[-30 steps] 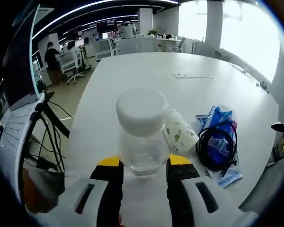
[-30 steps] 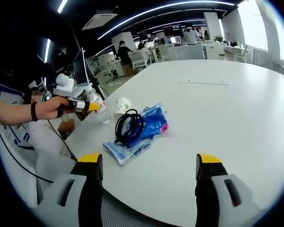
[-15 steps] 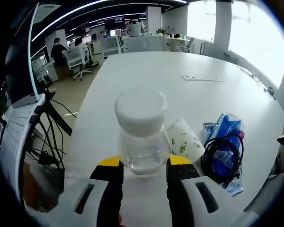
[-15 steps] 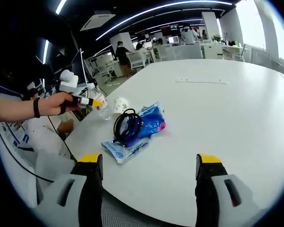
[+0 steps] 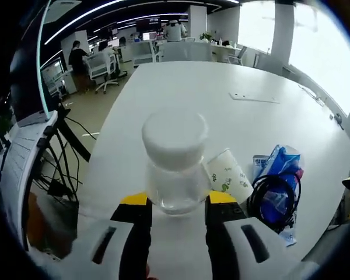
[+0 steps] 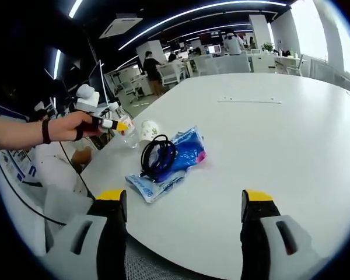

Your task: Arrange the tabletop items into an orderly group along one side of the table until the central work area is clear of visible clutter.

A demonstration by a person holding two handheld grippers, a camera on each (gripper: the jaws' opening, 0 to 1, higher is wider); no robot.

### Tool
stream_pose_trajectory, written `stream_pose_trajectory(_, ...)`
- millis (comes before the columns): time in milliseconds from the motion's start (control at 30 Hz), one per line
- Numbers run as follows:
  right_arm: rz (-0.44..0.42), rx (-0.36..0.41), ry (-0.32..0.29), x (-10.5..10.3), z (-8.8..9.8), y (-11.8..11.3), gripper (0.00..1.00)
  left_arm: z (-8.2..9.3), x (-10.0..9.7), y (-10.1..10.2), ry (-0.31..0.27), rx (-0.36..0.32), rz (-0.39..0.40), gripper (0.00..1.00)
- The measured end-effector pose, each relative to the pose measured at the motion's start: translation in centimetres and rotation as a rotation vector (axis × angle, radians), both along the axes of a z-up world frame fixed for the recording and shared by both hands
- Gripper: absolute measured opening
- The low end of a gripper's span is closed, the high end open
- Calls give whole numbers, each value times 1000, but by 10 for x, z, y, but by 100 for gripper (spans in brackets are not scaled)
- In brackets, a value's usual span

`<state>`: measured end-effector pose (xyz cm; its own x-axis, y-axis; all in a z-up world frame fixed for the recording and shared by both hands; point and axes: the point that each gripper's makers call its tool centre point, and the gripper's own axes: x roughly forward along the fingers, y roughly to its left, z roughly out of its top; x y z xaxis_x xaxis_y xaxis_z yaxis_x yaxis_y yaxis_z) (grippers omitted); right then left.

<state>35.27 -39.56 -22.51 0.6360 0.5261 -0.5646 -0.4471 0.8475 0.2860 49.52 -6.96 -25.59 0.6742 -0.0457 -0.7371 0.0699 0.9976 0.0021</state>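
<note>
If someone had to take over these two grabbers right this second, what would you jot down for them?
Left gripper: jaws shut on a clear jar with a white lid, near the table edge.
Right gripper: open, holding nothing.
Paper cup on its side beside the jar; black cable coiled atop the blue packet.
Done: things gathered near one edge.
Left: set the jar down; tidy the group.

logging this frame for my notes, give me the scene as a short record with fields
left gripper: jaws shut on the clear jar with a white lid, near the table edge
right gripper: jaws open, holding nothing, above the table
paper cup: lying on its side beside the jar
black cable: coiled on top of the blue packets
grouping: jar, cup, cable and packets close together by one edge
</note>
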Motion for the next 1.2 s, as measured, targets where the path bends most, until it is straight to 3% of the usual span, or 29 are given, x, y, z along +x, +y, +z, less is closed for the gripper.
stream_pose_trajectory(500,-9,5,-10,0,4,-4,81,0,-2,-1,27,-14,5,35)
stream_pose_trajectory(633,-19,7,-11,0,4,-6,81,1,-4,-6,16,-57,-26,42)
stream_pose_trajectory(1200,32,13,-4,-3,2,13,81,-5,-47,6,13,-77,-4,41)
